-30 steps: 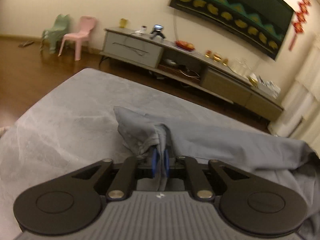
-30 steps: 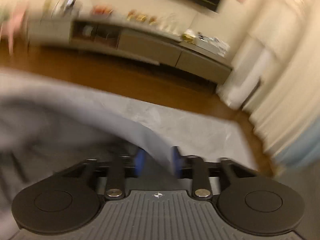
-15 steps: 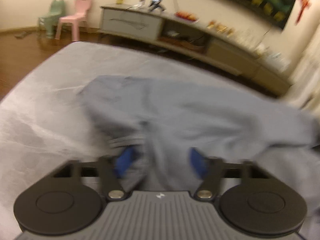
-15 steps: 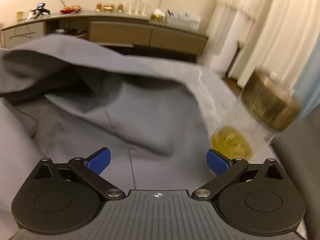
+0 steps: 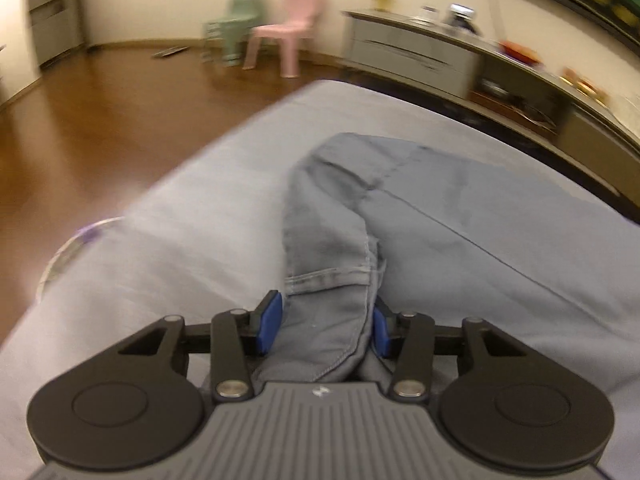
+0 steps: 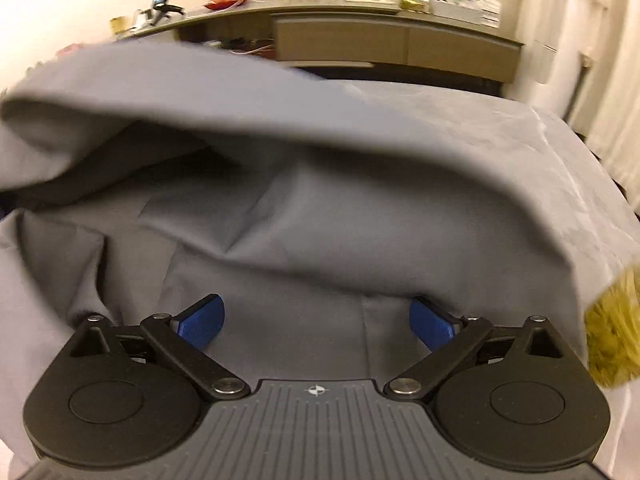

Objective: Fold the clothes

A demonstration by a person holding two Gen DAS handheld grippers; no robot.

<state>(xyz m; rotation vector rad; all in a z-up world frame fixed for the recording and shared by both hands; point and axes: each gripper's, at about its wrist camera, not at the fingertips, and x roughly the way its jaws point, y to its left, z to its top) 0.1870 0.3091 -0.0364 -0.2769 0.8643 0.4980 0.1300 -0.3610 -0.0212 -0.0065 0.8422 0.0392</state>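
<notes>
A grey garment lies spread on the grey cloth-covered surface. Its stitched hem end runs toward me and sits loosely between the blue pads of my left gripper, whose jaws stand partly apart without squeezing it. In the right wrist view the same garment has a big fold arched over its flat lower layer. My right gripper hovers wide open just over that flat layer, with nothing pinched between its pads.
A yellowish jar stands blurred at the right edge, close to the right gripper. A round clear object lies at the surface's left edge. Beyond are a wooden floor, a low cabinet, and small pink and green chairs.
My left gripper let go of the pinched cloth, then swung left and down, the hem still lying between its pads. My right gripper opened wide and sank toward the garment.
</notes>
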